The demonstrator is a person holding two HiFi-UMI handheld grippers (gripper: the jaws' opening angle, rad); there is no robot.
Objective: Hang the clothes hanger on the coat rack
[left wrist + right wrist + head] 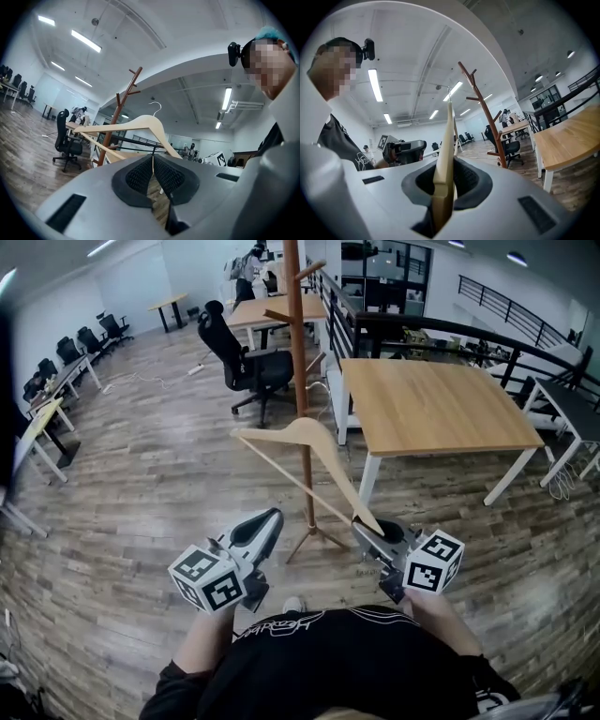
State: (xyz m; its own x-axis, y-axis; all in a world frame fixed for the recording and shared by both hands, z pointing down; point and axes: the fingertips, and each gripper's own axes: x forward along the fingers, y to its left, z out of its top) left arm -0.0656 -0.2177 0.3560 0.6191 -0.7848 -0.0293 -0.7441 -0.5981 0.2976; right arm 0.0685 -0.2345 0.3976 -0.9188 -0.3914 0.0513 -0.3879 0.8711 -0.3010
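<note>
A light wooden clothes hanger (319, 442) is held up in front of me, one arm's end clamped in my right gripper (367, 529), which is shut on it. In the right gripper view the hanger (446, 140) rises edge-on from between the jaws. The brown wooden coat rack (298, 362) stands just behind the hanger, its pegs near the top; it also shows as the coat rack (487, 112) to the right. My left gripper (267, 519) is shut with nothing in it, left of the hanger. From it, the hanger (136, 124) with its metal hook and the coat rack (112, 126) lie ahead.
A wooden table (431, 404) on white legs stands right of the rack. A black office chair (244, 357) sits behind on the left, with more desks (47, 409) along the left wall. A black railing (394, 324) runs behind the table. The rack's tripod foot (314, 538) rests on the wood floor.
</note>
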